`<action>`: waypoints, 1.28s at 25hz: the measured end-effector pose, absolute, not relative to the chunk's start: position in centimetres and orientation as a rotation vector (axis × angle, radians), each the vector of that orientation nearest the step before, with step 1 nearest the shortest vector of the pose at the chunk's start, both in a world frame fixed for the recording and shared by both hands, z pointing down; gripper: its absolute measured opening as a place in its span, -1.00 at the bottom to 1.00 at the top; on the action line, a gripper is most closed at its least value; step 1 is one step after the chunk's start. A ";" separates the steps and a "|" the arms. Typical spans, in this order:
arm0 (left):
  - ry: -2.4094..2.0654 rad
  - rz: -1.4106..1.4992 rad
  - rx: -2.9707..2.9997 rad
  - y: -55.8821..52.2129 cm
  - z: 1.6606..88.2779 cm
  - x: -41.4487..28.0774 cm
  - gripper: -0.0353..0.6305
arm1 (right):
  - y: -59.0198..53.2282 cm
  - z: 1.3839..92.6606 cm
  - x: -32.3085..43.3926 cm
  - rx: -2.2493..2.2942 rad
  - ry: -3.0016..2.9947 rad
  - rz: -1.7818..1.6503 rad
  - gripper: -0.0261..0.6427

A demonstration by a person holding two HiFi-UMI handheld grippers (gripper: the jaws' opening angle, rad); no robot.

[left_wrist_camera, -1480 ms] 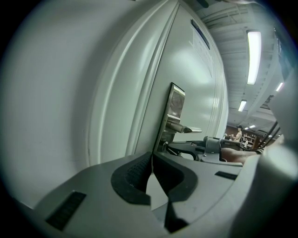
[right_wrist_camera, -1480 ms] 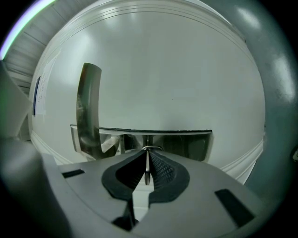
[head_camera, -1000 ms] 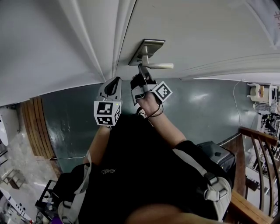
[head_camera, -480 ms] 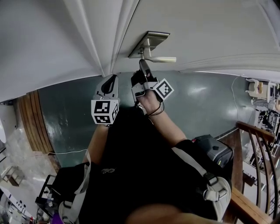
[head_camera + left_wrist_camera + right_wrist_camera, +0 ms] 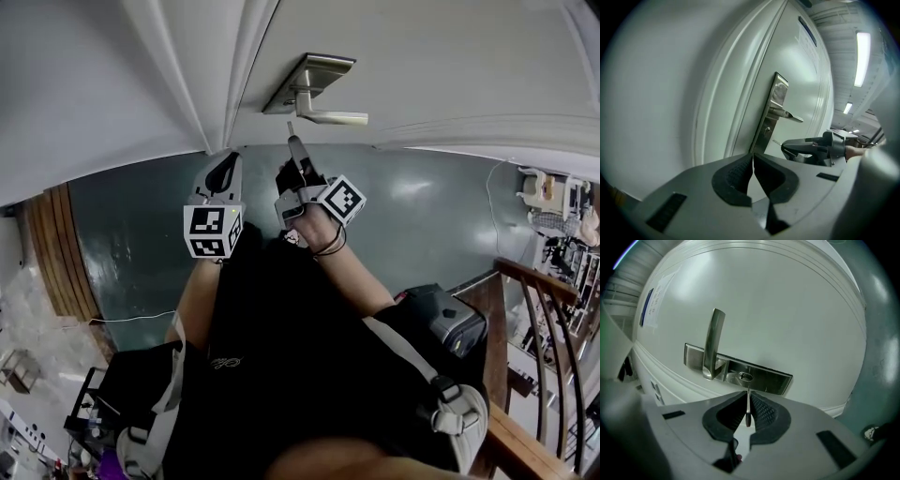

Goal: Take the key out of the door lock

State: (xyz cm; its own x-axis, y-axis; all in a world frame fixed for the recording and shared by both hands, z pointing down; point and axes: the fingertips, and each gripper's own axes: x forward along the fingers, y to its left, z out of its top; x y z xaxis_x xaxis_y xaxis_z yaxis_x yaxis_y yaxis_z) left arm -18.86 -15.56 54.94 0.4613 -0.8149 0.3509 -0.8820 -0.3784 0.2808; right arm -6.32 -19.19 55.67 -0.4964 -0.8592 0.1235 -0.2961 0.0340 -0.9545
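Head view looks steeply down a white panelled door (image 5: 422,66) that stands over a dull green floor (image 5: 422,216). Both claws are held up in front of the door's latch edge.

The left claw (image 5: 226,164) hangs beside the door frame, to the left of the lock. In the left gripper view its dark ribbed pads (image 5: 736,176) meet at the tips, so it is closed on nothing.

The right claw (image 5: 292,145) points up at the lock from just below it. Its pads (image 5: 761,411) are pinched almost together on the key (image 5: 748,405).

A brushed-metal lock plate (image 5: 314,70) is mounted on the door. A metal lever handle (image 5: 330,117) of the same finish juts from it, and a small oval keyhole (image 5: 746,377) sits further along the plate.

The key is a thin flat strip of silvery metal, seen edge-on in the right gripper view. Its head is clamped between the pads, and its narrow blade sticks out past the claw tips, in line with the keyhole. From the left gripper view the blade (image 5: 776,141) stands clear of the plate with a gap of white door showing between them, so the key is out of the lock and near it.
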 end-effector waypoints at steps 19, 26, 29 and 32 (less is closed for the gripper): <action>-1.373 0.309 2.262 -7.8 56.2 -6.0 -0.81 | -9.5 55.5 2.3 -1.271 2.465 -1.237 -0.83; -1.349 0.326 2.263 -3.9 56.3 -0.7 -0.81 | -5.6 54.9 6.6 -1.280 2.582 -1.121 -0.83; -1.341 0.331 2.279 -2.7 55.9 1.4 -0.81 | -4.5 54.3 8.4 -1.296 2.633 -1.045 -0.83; -1.344 0.322 2.292 -1.9 55.2 3.2 -0.81 | -3.8 53.7 9.9 -1.331 2.707 -0.934 -0.83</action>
